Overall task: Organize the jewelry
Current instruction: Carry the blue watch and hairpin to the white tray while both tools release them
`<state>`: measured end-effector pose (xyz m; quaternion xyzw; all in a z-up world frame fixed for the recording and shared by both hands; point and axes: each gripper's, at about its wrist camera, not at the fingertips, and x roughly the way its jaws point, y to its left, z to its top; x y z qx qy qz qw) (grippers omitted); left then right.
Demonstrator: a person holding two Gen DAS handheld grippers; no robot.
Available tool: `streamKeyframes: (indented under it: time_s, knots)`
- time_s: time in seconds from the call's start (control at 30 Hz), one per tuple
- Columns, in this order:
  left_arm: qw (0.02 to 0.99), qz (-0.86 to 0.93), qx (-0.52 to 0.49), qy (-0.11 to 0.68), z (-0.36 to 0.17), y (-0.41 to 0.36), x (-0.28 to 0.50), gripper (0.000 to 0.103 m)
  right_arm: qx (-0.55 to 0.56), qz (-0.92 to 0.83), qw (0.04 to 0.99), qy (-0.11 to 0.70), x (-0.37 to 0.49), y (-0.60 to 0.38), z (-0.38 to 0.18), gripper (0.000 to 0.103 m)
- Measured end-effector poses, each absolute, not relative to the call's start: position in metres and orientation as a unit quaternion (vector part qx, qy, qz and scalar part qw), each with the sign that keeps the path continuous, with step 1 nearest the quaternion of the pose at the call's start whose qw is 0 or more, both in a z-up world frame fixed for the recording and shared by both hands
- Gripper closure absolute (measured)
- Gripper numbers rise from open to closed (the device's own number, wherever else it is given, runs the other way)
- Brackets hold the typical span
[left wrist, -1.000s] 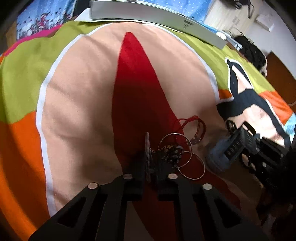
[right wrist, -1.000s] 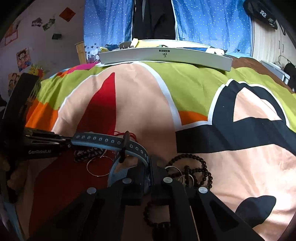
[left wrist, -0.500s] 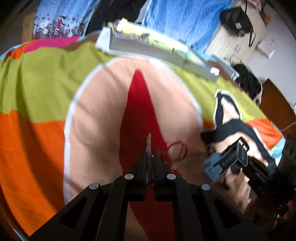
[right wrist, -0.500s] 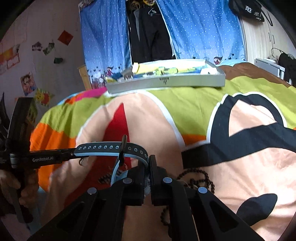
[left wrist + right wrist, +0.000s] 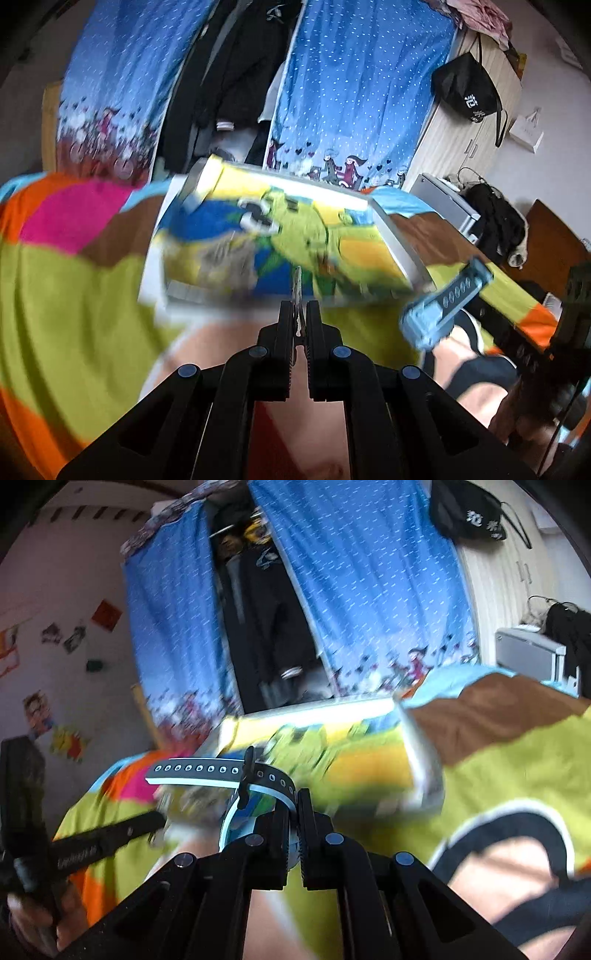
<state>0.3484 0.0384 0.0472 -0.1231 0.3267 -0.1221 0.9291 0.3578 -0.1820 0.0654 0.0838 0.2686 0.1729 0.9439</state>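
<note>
Both grippers are matte black plastic: the left gripper (image 5: pixel 300 317) and the right gripper (image 5: pixel 292 819) each have two flat, ribbed fingers on angular arms with triangular cut-outs. Four round grey screw heads sit in a row just behind each pair of fingers. White lettering, too blurred to read, runs along the left gripper's side.

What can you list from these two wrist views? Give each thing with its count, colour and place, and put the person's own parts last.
tray: one, grey rim, colourful lining, on the bed ahead.
bedspread: one, green, orange, pink, brown; underneath.
curtains: two, blue; behind the bed.
dark clothes: several, between the curtains.
black bag: one, hanging on the wardrobe.
watch strap: one, black and light blue, in the right gripper.
thin metal piece: one, silvery, in the left gripper.
hand: one, lower left of the right view.
</note>
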Motion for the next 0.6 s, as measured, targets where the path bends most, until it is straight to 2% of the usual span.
streamKeyframes:
  time_s: [0.23, 0.6]
  knots:
    - [0.918, -0.115, -0.092, 0.368, 0.023, 0.019, 0.432, 0.099, 0.102, 0.124, 0.942, 0.296, 0.432, -0.192, 0.038, 0.098]
    - [0.894, -0.096, -0.101, 0.426, -0.018, 0.017, 0.459, 0.098, 0.081, 0.111, 0.927, 0.349, 0.446, -0.203, 0.003, 0.094]
